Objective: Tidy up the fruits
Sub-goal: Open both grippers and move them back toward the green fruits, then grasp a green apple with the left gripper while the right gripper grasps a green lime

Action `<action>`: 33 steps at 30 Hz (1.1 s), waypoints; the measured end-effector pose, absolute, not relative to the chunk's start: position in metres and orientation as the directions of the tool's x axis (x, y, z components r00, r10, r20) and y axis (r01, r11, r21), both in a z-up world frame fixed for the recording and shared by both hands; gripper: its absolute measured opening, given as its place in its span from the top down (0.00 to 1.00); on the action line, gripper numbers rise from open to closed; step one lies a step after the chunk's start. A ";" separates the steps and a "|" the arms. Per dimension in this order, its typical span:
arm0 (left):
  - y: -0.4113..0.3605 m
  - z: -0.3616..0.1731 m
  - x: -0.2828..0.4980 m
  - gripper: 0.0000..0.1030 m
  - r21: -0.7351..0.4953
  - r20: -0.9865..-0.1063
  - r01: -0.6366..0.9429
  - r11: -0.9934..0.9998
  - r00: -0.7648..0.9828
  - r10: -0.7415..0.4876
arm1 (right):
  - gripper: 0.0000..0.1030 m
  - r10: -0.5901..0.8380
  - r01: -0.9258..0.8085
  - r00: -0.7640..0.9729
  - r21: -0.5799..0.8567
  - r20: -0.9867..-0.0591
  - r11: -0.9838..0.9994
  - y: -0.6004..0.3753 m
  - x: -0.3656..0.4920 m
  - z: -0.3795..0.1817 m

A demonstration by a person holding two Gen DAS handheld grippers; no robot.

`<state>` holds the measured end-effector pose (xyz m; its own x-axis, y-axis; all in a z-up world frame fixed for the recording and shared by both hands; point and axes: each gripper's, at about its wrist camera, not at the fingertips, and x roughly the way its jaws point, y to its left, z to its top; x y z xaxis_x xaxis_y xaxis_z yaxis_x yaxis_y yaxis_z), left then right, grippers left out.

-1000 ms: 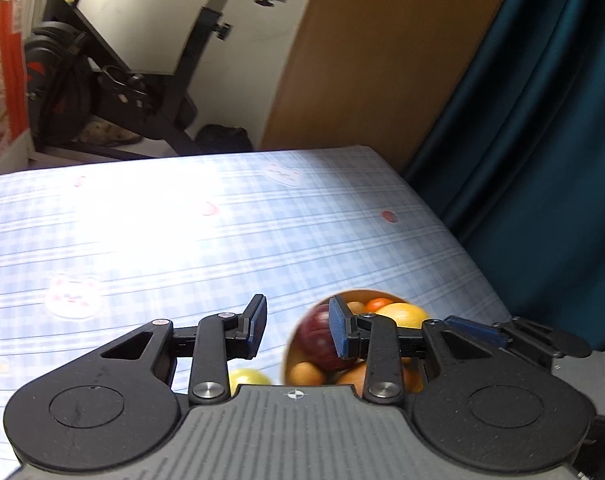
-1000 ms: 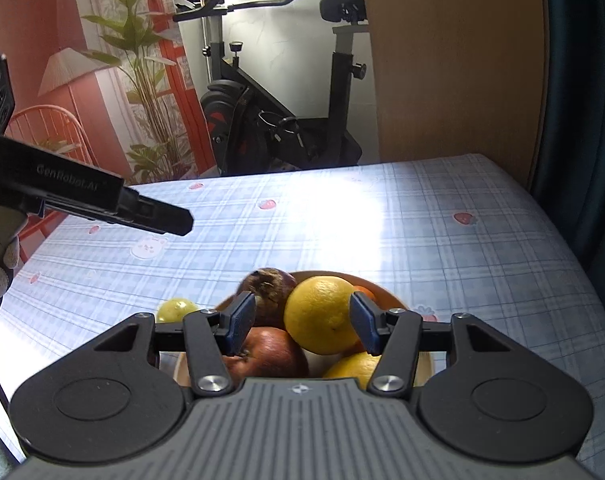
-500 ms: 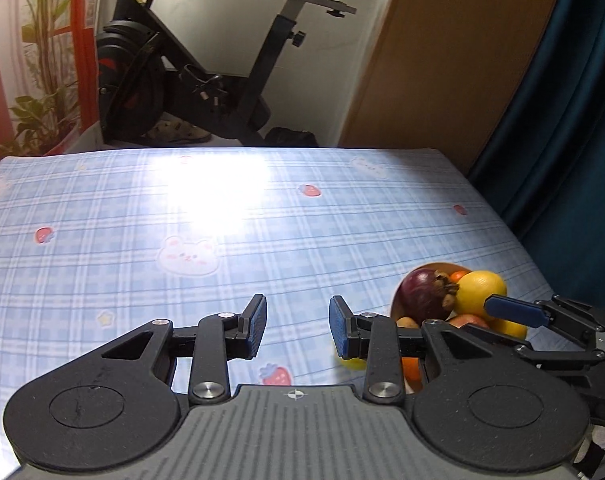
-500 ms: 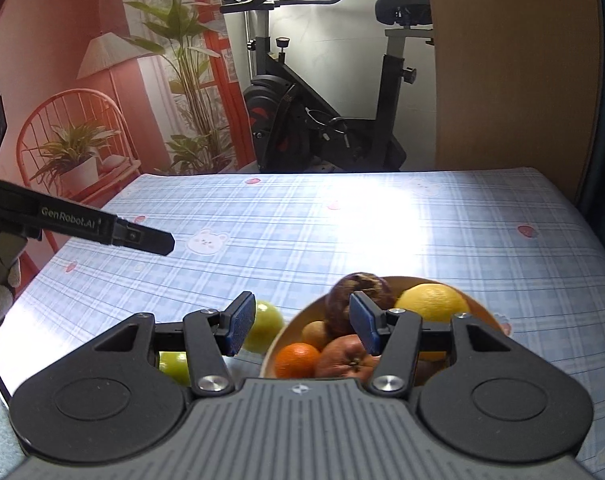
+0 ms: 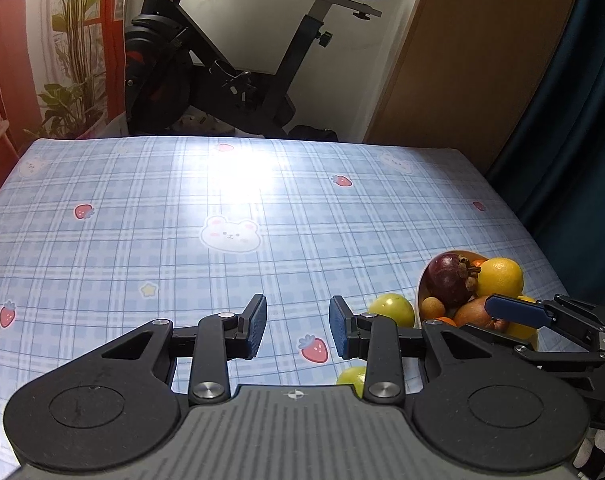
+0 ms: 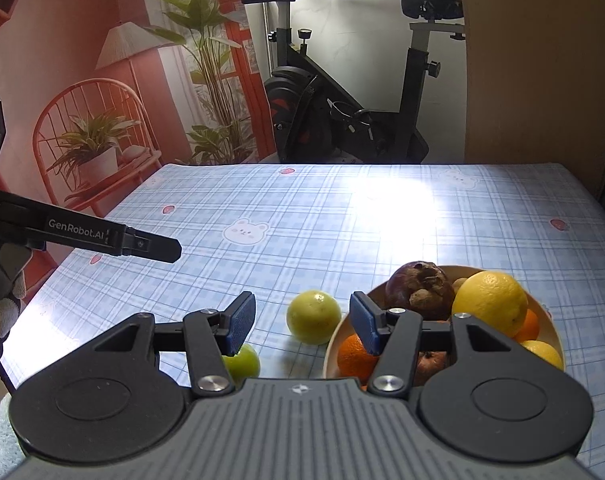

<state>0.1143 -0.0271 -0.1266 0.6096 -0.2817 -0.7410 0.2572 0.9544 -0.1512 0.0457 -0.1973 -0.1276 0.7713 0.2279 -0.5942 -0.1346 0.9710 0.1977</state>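
Across the tabletop (image 5: 150, 216) it's mostly open room: a glossy blue plaid cloth with little strawberry and bear prints, bare from the left edge to past the middle, with a bright glare patch near the far edge. All the fruit sits low and right in both views. The far edge butts up near an exercise bike (image 5: 230, 60), the right edge runs along a dark teal curtain (image 5: 574, 120) and a brown wood panel (image 6: 534, 64).

The left hand-held gripper (image 5: 297, 332) hangs over bare cloth, its ribbed blue pads a modest gap apart with nothing between them. The right hand-held gripper (image 6: 300, 322) has its jaws parted wider, also empty; in its view a round green-yellow fruit (image 6: 313, 317) sits on the cloth beyond the gap, just left of the bowl.

The bowl (image 6: 552, 330) is smooth, cream-coloured and round, close to the tabletop's right edge in the left wrist view. Piled inside: a dark purple mangosteen (image 6: 419, 290) with a woody cap, a pebbly yellow citrus (image 6: 489, 303), an orange (image 6: 352, 354) and more I can't fully make out. A second, smaller green fruit (image 6: 243, 362) sits on the cloth, lower left, partly behind the right gripper's left finger.
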 end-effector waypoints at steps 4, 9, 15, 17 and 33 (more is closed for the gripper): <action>-0.014 -0.112 0.109 0.65 -0.105 -0.724 0.251 0.962 0.644 -0.247 | 0.46 0.229 -0.138 0.779 0.196 -0.583 0.971 -0.192 0.044 -0.122; 0.011 -0.093 0.109 0.65 -0.056 -0.709 0.227 0.972 0.677 -0.199 | 0.46 0.237 -0.139 0.778 0.209 -0.582 0.968 -0.189 0.042 -0.123; 0.040 -0.076 0.116 0.65 -0.012 -0.690 0.169 0.985 0.712 -0.131 | 0.46 0.223 -0.108 0.758 0.220 -0.612 0.970 -0.194 0.043 -0.135; 0.042 -0.078 0.117 0.64 -0.027 -0.687 0.168 0.985 0.713 -0.140 | 0.46 0.214 -0.095 0.753 0.218 -0.623 0.971 -0.197 0.045 -0.139; -0.050 -0.163 0.106 0.56 -0.197 -0.763 0.333 0.922 0.538 -0.358 | 0.46 0.150 -0.037 0.752 0.187 -0.641 0.982 -0.216 0.049 -0.145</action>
<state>0.1063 -0.0505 -0.1634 0.5385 -0.3578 -0.7629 0.3332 0.9220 -0.1973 0.0492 -0.2157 -0.1449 0.7524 0.1502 -0.6414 -0.0369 0.9817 0.1866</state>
